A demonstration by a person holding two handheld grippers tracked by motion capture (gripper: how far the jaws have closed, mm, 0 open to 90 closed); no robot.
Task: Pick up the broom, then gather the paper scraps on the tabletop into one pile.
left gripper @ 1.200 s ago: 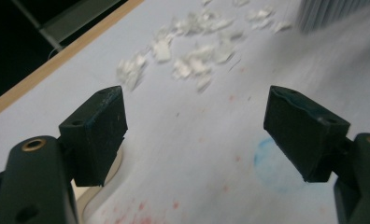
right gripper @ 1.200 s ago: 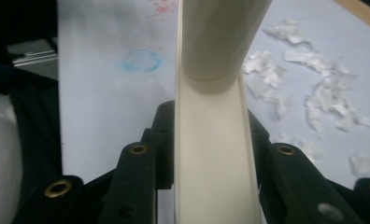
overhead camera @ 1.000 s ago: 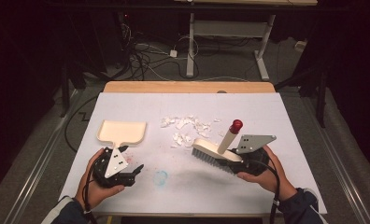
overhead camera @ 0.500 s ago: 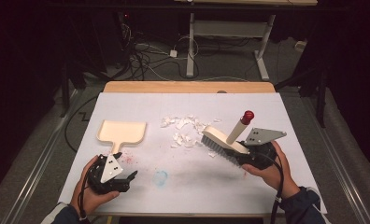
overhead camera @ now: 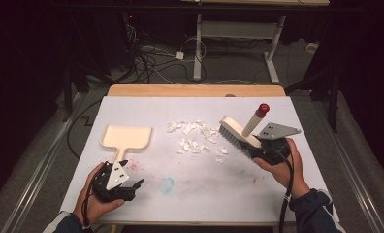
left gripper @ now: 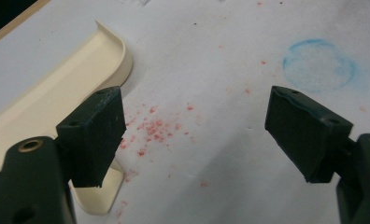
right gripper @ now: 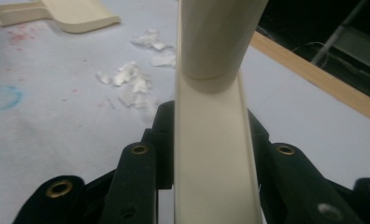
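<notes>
The right claw (overhead camera: 258, 145) is carrying the brush (overhead camera: 236, 132) away from the person, bringing its bristles to the right edge of the paper scraps (overhead camera: 196, 136), so a sweep toward the dustpan (overhead camera: 127, 137) is probably coming. It is clamping the brush's cream back tightly, the red-tipped handle slanting up. The left claw (overhead camera: 128, 180) is pulling back from the dustpan handle, and its jaws are standing wide and empty above the tabletop (overhead camera: 204, 184).
</notes>
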